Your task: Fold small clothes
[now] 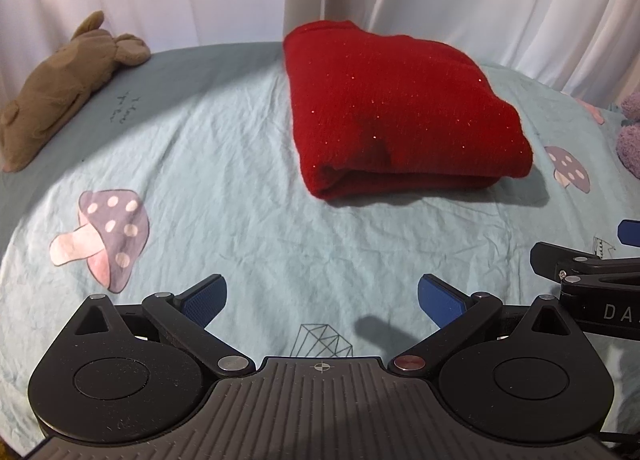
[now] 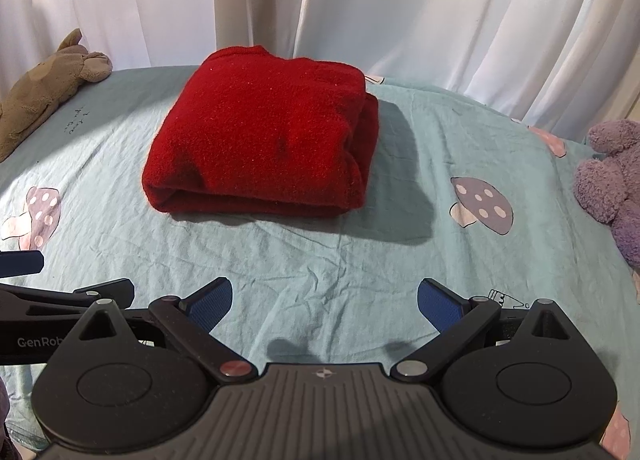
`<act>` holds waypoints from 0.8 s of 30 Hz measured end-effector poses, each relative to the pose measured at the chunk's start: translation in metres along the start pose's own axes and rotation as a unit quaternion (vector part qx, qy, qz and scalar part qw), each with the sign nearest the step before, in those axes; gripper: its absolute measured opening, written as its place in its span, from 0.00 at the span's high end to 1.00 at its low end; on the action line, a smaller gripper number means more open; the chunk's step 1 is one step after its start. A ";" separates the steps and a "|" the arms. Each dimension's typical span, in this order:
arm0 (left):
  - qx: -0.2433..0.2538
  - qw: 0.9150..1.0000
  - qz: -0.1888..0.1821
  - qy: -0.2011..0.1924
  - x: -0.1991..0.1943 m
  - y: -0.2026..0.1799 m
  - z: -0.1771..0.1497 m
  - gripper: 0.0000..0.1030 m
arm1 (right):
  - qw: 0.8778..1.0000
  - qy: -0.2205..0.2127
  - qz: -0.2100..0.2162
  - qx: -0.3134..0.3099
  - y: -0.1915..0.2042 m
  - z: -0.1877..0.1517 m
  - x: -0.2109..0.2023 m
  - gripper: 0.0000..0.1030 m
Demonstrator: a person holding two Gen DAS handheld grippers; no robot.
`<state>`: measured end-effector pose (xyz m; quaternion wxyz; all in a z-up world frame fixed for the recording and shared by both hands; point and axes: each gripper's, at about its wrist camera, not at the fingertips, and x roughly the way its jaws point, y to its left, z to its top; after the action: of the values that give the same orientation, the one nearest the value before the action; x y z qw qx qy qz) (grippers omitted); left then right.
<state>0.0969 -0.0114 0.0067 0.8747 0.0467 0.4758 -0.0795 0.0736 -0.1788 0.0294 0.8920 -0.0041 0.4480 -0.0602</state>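
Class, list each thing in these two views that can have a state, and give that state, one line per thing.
Red garment: folded into a thick bundle, lying on the sheet.
Sheet: spread out, wrinkled.
Left gripper: open, holding nothing.
Right gripper: open, holding nothing.
Brown plush: lying down.
Curtain: drawn.

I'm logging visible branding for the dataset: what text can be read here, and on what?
"GenRob", cut off at the frame edge: on the left tongs' arm.
"DA", cut off: on the right tongs' arm.
Dark handwriting on the bedsheet: too small to read.
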 end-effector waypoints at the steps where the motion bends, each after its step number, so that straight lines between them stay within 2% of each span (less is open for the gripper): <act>1: 0.000 1.000 0.000 0.001 0.000 0.000 0.000 0.00 | 1.000 0.000 0.000 0.000 0.000 0.000 0.000 0.04; 24: 0.000 1.000 -0.005 -0.003 0.000 -0.004 0.002 0.00 | 1.000 -0.010 -0.005 0.003 -0.003 0.003 -0.002 0.04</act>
<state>0.0972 -0.0156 0.0079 0.8756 0.0445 0.4735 -0.0844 0.0742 -0.1819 0.0327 0.8960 -0.0043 0.4391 -0.0659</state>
